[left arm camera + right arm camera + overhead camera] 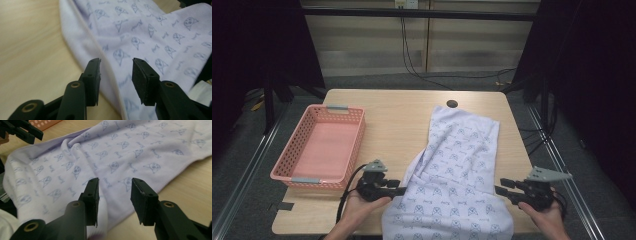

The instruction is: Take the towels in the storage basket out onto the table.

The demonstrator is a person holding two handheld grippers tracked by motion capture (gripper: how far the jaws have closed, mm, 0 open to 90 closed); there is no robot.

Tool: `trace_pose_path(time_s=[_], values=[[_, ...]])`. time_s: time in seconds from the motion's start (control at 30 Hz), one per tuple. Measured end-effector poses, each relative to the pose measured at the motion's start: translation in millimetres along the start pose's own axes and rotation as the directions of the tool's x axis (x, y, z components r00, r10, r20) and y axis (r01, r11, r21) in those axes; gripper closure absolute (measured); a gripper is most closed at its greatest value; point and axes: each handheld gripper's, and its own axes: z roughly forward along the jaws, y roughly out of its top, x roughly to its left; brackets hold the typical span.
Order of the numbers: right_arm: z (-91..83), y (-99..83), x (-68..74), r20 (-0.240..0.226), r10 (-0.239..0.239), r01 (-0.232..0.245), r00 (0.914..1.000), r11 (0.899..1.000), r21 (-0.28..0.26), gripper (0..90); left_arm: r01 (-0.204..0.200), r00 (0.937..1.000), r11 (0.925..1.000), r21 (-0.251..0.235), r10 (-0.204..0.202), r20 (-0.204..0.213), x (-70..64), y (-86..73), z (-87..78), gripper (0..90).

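Towel [457, 170], pale lilac with a small printed pattern, lies rumpled across the right half of the wooden table [397, 120], its near end hanging over the front edge. Left gripper [399, 190] sits at the towel's left hem, jaws apart and empty. Right gripper [501, 189] sits at its right hem, jaws likewise apart. A pink plastic basket [294, 150] stands well to the left, clear of both.

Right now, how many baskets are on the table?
1: a pink basket at the table's left side, left of the printed cloth. None seems hidden.
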Motion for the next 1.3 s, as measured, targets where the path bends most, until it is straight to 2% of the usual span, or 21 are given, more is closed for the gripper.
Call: trace_pose_path(time_s=[0.07,0.1,0.17,0.27,0.3,0.37,0.4,0.43,0.6,0.67,0.77,0.83,0.9,0.97,1.0,1.03,1.1,1.17,1.2,1.27,1.3], values=[[18.5,7.1,-6.3,0.004,-0.010,0.010,0.9999,1.000,0.017,55.5,0.017,0.9998,0.9998,-0.007,-0.017,-0.010,7.0,11.2,13.4,52.5],[27.8,10.1,-8.9,-0.001,-0.015,0.015,0.9999,0.999,0.032,54.5,0.022,0.9997,0.9993,-0.029,-0.022,-0.012,11.9,17.2,19.9,52.5],[47.4,15.8,-11.6,0.013,-0.033,0.032,0.9994,0.996,0.077,52.1,0.012,0.9991,0.9996,-0.027,-0.013,-0.040,18.1,25.2,27.5,52.8],[69.9,21.8,-13.4,-0.007,-0.056,0.056,0.9984,0.992,0.117,48.3,-0.003,0.9958,1.0000,0.003,0.003,-0.092,26.1,32.6,41.9,54.6],[76.8,23.6,-13.1,-0.011,-0.060,0.061,0.9981,0.989,0.131,47.7,-0.004,0.9963,0.9999,0.013,0.005,-0.085,27.5,32.7,44.3,56.6],[87.1,25.9,-12.8,-0.010,-0.071,0.071,0.9975,0.987,0.144,45.9,0.012,0.9948,0.9990,0.042,-0.008,-0.101,29.4,30.3,49.6,69.8],[93.5,27.3,-12.2,-0.004,-0.075,0.075,0.9971,0.985,0.156,44.9,0.008,0.9967,0.9982,0.060,-0.004,-0.081,31.1,28.5,49.9,79.1],[97.7,27.9,-11.3,0.000,-0.087,0.086,0.9962,0.983,0.163,44.8,0.001,0.9966,0.9983,0.059,0.004,-0.083,31.3,26.8,49.2,86.0],[108.2,24.5,-6.2,0.029,-0.128,0.119,0.9914,0.972,0.204,44.2,0.033,0.9988,0.9989,0.034,-0.032,-0.036,31.2,17.7,33.5,87.8],[107.6,21.3,-1.7,0.060,-0.167,0.151,0.9841,0.966,0.211,50.7,0.036,0.9991,0.9989,0.030,-0.036,-0.022,28.2,11.4,24.4,87.8],[100.3,18.7,2.1,0.049,-0.171,0.156,0.9840,0.961,0.226,74.5,0.065,0.9979,0.9978,0.013,-0.065,0.010,23.3,-0.5,10.8,87.6],[92.1,15.3,2.8,0.022,-0.154,0.144,0.9879,0.958,0.247,85.1,0.082,0.9963,0.9966,-0.010,-0.082,0.027,16.3,-9.9,-0.8,87.4],[81.2,10.5,3.4,0.023,-0.141,0.130,0.9897,0.953,0.272,86.3,0.062,0.9981,0.9979,-0.019,-0.062,0.006,7.3,-20.8,-15.0,86.9],[68.3,3.7,3.6,0.013,-0.127,0.118,0.9918,0.951,0.286,87.2,0.096,0.9948,0.9947,-0.039,-0.094,0.039,4.1,-29.6,-26.4,87.6],[63.5,0.9,4.0,0.011,-0.121,0.113,0.9926,0.950,0.291,87.3,0.098,0.9940,0.9943,-0.043,-0.095,0.054,1.2,-36.3,-33.6,87.7],[56.2,-3.8,4.9,0.000,-0.114,0.109,0.9934,0.947,0.301,87.3,0.093,0.9945,0.9951,-0.033,-0.091,0.050,-2.2,-41.8,-37.8,87.7],[46.4,-10.8,9.6,-0.025,-0.108,0.111,0.9938,0.944,0.311,87.4,0.097,0.9925,0.9952,-0.016,-0.095,0.077,-9.7,-53.1,-42.8,87.8],[38.8,-16.7,14.7,-0.050,-0.106,0.116,0.9931,0.941,0.318,87.0,0.063,0.9948,0.9979,-0.014,-0.062,0.081,-18.2,-59.2,-47.1,86.8],[36.3,-19.1,16.9,-0.059,-0.103,0.117,0.9929,0.944,0.309,85.3,0.047,0.9957,0.9987,-0.018,-0.045,0.081,-21.5,-57.7,-48.7,84.7],[31.8,-19.1,19.3,-0.061,-0.110,0.123,0.9921,0.950,0.288,77.9,0.060,0.9963,0.9977,-0.033,-0.057,0.064,-23.0,-51.8,-48.7,77.7],[30.5,-16.7,18.2,-0.060,-0.100,0.112,0.9932,0.960,0.258,75.2,0.051,0.9970,0.9982,-0.032,-0.049,0.060,-22.1,-47.4,-45.9,70.7]])
